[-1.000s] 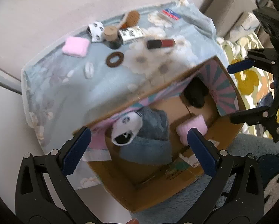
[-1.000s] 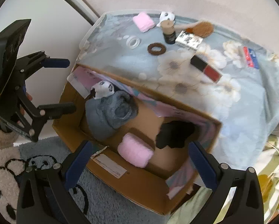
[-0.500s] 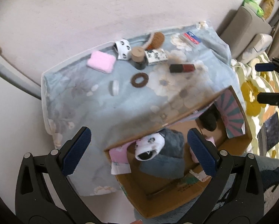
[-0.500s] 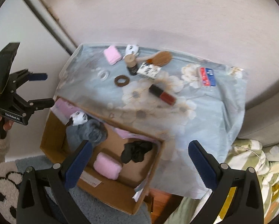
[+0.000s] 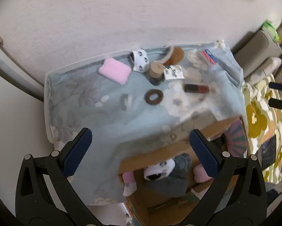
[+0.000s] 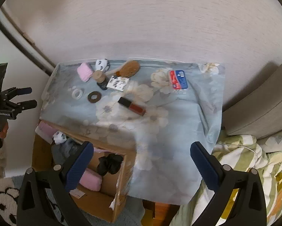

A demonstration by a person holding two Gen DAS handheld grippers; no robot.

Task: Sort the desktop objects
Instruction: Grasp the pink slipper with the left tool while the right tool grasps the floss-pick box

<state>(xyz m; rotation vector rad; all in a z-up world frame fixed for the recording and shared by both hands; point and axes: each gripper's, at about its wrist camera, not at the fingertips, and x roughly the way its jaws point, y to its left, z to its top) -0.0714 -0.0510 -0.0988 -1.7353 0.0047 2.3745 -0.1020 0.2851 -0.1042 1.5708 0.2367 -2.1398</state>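
From the left wrist, the left gripper (image 5: 139, 152) has drawn back with fingers spread and empty; the cardboard box (image 5: 159, 194) now sits under its right finger, the pink pad (image 5: 114, 70) far ahead.

From the right wrist, the right gripper (image 6: 141, 163) likewise has risen, open and empty; the lipstick tube (image 6: 131, 106) lies ahead between its fingers, so another pick is likely next.

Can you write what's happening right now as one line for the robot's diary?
left gripper: open, empty | right gripper: open, empty | cardboard box: holds soft things | lip gloss tube: on table

Lip gloss tube (image 6: 131, 106), brown ring (image 6: 94, 97) lie flat on cloth.
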